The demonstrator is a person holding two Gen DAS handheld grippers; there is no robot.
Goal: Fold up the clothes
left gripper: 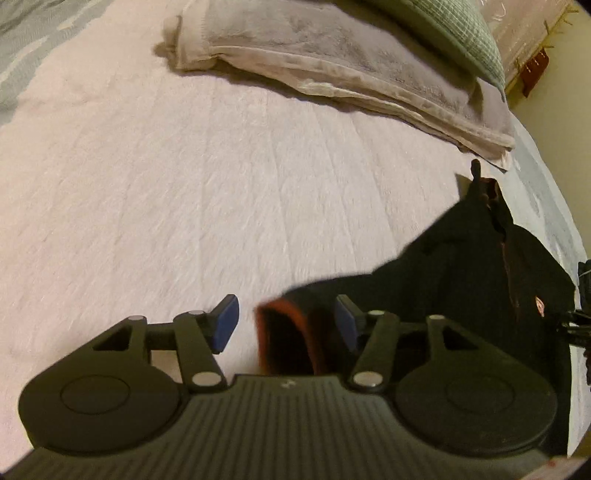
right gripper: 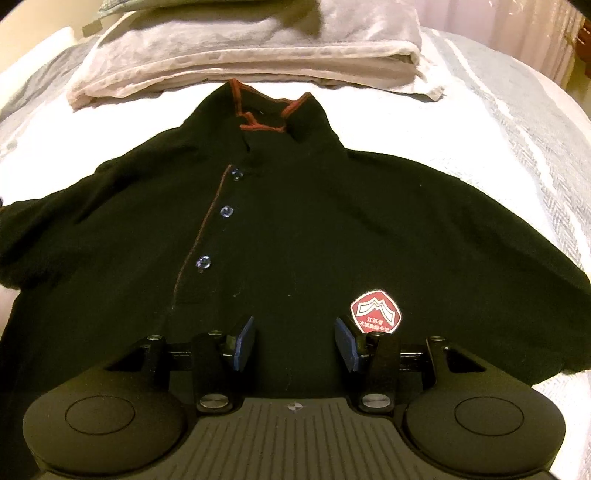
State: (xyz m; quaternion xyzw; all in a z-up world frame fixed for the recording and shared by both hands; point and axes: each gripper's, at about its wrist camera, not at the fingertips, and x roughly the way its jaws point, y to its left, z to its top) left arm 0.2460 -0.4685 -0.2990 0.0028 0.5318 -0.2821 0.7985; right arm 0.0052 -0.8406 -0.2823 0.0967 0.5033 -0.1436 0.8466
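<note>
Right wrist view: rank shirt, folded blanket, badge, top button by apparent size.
1. shirt
2. folded blanket, though it lies farther off, so its true size is unsure
3. badge
4. top button

A folded grey-beige blanket (right gripper: 236,48) lies at the far end of the bed (left gripper: 184,192), which carries a pale pink cover. A green checked pillow (left gripper: 461,33) rests upon the blanket's far side.
</note>
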